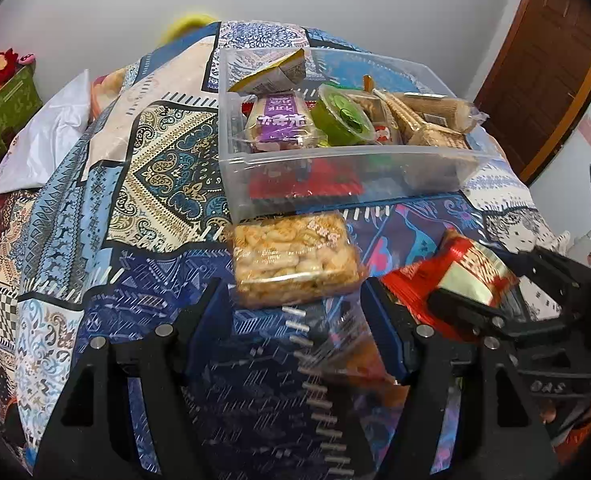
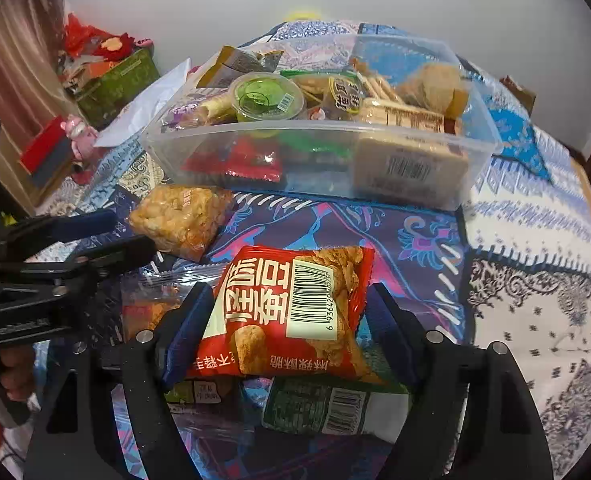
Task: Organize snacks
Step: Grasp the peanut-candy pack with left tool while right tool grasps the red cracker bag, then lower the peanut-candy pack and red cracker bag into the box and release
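left gripper [image 1: 295,312] fingers spread, empty | right gripper [image 2: 287,316] fingers straddle red crinkly snack packet [image 2: 291,308], grip unclear | clear plastic bin [image 2: 475,168] beyond

Red snack packet [image 2: 291,312]: barcode digits partly legible, "6 93642…"; large white Chinese characters, upside down. Purple-labelled pack [image 1: 281,118] in clear bin [image 1: 335,168]: inverted white Chinese characters.

Tablecloth [image 1: 163,168] is a blue, cream and purple paisley patchwork. Red snack packet [image 2: 291,312] with yellow-white lettering, clear bin [image 2: 475,168], green jelly cup [image 2: 267,98].
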The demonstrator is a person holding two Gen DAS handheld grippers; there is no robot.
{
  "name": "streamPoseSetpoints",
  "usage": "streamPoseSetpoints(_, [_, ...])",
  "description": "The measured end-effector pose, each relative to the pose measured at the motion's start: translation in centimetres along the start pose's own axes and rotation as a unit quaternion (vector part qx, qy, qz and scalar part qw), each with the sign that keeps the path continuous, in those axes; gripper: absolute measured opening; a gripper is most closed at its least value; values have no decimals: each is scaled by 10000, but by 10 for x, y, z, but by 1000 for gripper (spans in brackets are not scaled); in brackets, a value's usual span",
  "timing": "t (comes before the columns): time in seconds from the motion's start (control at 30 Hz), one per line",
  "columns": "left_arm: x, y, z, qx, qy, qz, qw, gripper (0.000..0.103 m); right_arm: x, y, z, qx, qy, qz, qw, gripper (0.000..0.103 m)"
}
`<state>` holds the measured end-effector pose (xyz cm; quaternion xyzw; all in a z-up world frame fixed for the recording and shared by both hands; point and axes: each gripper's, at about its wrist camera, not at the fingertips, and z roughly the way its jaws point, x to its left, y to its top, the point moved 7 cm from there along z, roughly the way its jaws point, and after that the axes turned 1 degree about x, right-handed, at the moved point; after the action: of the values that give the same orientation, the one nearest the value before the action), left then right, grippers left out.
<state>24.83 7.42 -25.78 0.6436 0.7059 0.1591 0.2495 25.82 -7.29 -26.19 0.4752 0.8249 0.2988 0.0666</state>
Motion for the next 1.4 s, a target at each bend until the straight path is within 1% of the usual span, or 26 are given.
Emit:
streamPoseSetpoints(0.07, [-1,3,6,29,-53,-74,10000,68,-1,0,-1,-10,67,20,10000,71])
streamPoseSetpoints(0.1, [-1,5,8,18,-38,-80,10000,70,-1,-1,-2,-33,101,31,9999,69])
streamPoseSetpoints(0.17, [-2,9,11,0,-16,-67,10000,72,-1,-1,-4,-69,134,28,9999,67])
streamPoseSetpoints(0.3, [-5,16,18,-31,-67,-66,10000,82,-5,0,-11,-206,100,51,9997,64])
streamPoseSetpoints(0.4, [-3,19,29,86,-11,-74,9999,82,-8,2,-14,-275,103,96,9995,64])
streamPoseSetpoints(0.5, [0,22,41,205,-41,-226,9995,82,-12,4,-20,-356,54,128,9993,64])
streamPoseSetpoints(0.63, [1,27,44,99,-54,-342,9994,81,-19,8,-27,-443,18,196,9988,63])
streamPoseSetpoints(0.7, [0,27,43,32,-58,-306,9995,76,-22,10,-32,-505,17,251,9984,63])
streamPoseSetpoints(0.9, [-2,19,29,-46,-1,-94,9999,73,-25,20,-50,-746,-30,314,9967,63])
streamPoseSetpoints(1.03, [-1,16,10,-199,46,-47,9998,73,-25,26,-60,-903,-24,342,9953,63])
streamPoseSetpoints(1.23, [-1,24,-30,-652,-16,-62,9979,73,-24,41,-73,-1116,-40,353,9931,63])
streamPoseSetpoints(1.4, [-2,44,-52,-991,-67,-104,9950,73,-26,56,-82,-1310,-29,398,9906,63])
